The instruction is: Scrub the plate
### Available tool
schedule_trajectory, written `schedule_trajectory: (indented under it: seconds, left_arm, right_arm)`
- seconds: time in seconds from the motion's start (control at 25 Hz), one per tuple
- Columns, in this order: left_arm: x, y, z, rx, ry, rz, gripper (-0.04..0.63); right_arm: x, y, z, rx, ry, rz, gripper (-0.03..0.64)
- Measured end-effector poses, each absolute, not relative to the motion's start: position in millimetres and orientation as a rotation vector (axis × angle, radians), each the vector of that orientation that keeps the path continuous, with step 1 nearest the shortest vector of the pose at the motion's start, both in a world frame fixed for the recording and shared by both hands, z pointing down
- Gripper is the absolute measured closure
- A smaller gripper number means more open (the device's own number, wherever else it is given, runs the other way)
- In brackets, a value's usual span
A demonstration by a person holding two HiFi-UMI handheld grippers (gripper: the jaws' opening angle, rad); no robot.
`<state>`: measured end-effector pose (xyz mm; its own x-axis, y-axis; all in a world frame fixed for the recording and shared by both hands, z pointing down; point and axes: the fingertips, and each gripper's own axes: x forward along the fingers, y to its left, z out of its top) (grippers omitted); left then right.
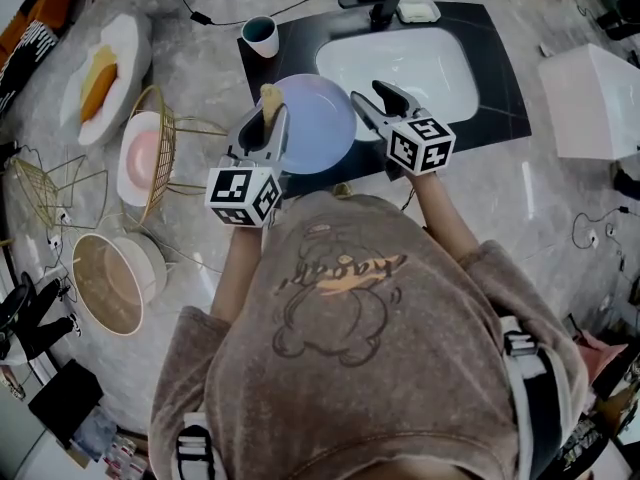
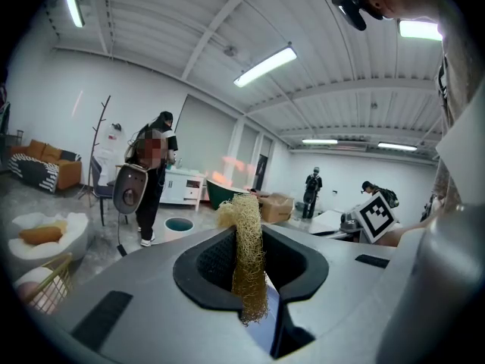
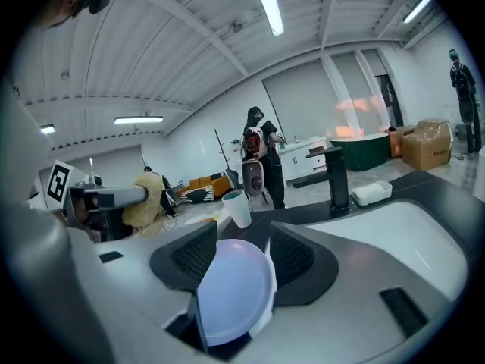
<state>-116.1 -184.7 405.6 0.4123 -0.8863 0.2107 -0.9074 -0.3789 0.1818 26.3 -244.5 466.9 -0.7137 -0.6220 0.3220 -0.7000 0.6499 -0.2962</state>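
Seen from overhead, my left gripper (image 1: pixel 271 120) hides most of the loofah scrubber (image 1: pixel 268 94); only its tip pokes out beyond my jaws. The plate (image 1: pixel 318 118) loses parts of its rim behind my left gripper and my right gripper (image 1: pixel 367 103). Between my right jaws, its lower rim sinks out of sight. Far beyond my left jaws, a standing person (image 2: pixel 313 190) is too small to make out.

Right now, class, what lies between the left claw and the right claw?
The pale blue plate lies between the left claw and the right claw, as the head view shows. The left claw is shut on a straw-coloured scrubber.
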Motion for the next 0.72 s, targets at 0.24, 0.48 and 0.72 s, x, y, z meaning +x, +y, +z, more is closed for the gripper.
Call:
schedule_trajectory:
  seconds: [0.24,0.48,0.72]
  left_arm:
    - [-121,-184,409,2.388,-1.576,0.116,0.514]
    - [-126,-184,416,2.356,-1.596,0.134,0.514]
    - [-139,-180,421,2.304,-1.641,0.145,0.514]
  right_arm:
    - [22,-254,526,1.023,-2.551,0.67,0.414]
    - [13,-264,576,0.933,-2.448,0.708,0.416]
    - [2,-270,611,0.853,-2.362,0.687,0.436]
